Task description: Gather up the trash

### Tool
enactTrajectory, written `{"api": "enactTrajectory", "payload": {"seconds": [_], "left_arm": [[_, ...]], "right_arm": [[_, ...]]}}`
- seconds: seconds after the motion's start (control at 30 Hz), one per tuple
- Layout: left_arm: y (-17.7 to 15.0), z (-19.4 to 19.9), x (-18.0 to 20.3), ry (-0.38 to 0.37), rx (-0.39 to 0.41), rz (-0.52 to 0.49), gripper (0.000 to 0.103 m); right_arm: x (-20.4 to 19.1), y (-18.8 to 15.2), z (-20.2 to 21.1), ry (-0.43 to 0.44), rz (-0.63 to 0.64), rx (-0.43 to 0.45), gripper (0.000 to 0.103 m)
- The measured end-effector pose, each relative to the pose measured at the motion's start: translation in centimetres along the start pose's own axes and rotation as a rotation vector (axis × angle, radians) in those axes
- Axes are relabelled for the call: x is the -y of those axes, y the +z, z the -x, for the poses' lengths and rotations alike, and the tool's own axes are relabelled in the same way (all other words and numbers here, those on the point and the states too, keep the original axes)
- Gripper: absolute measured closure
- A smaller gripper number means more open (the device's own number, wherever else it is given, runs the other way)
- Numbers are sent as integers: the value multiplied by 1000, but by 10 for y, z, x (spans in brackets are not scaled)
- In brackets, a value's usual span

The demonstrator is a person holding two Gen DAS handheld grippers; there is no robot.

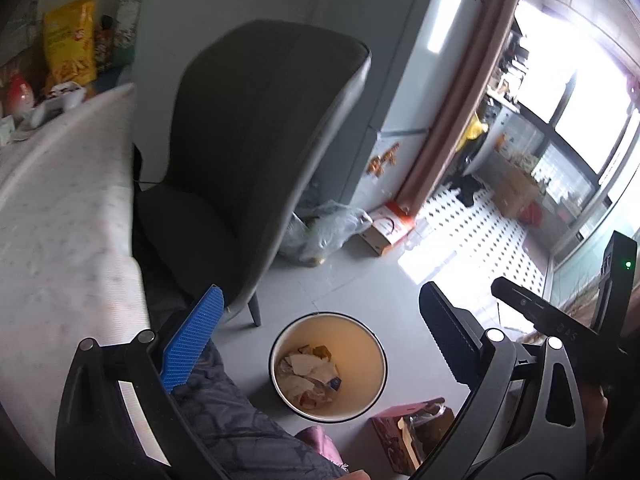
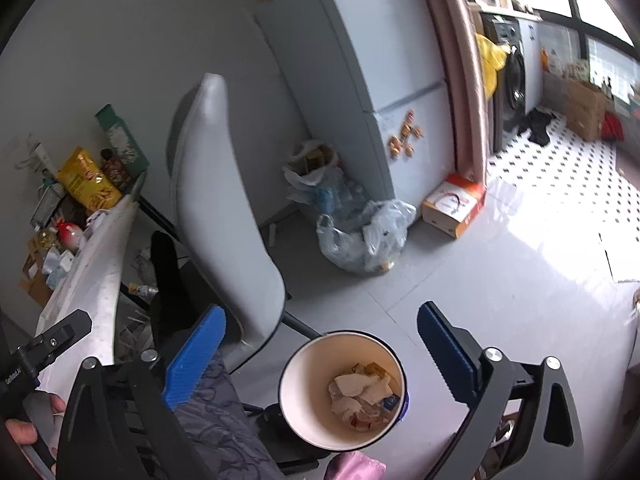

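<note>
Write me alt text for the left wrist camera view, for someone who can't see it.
Looking down between the open blue-padded fingers of the left hand-held gripper, a round waste bin stands on the grey floor holding crumpled paper trash. A dark grey chair stands behind it beside a table, with a torn pink box near the bin.

My left wrist camera is looking steeply down past my left tool at the floor, with the round bin sitting close below, between the fingers. My right wrist camera is facing the same way past my right tool, from slightly further right, with the bin just as near. Both views are sharing the bin, the grey chair, the bench at left, the plastic bag and the tiled balcony beyond.
</note>
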State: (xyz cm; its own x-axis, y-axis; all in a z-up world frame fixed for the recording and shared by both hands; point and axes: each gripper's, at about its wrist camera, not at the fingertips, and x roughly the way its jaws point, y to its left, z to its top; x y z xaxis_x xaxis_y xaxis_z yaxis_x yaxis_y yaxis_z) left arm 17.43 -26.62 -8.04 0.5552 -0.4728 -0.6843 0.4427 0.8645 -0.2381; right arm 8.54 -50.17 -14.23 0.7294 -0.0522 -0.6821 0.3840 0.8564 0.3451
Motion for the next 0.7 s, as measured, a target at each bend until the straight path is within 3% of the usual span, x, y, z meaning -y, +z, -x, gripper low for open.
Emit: {"api": "enactTrajectory", "payload": {"seconds": [0.3,0.7], "left_arm": [[3,57,-23,56,97,39,6],[-12,155,-81,195,225,142,6]], "right_arm": [[-53,8,36,60,85,22,8],[-145,-13,83,43,213,29,8]]}}
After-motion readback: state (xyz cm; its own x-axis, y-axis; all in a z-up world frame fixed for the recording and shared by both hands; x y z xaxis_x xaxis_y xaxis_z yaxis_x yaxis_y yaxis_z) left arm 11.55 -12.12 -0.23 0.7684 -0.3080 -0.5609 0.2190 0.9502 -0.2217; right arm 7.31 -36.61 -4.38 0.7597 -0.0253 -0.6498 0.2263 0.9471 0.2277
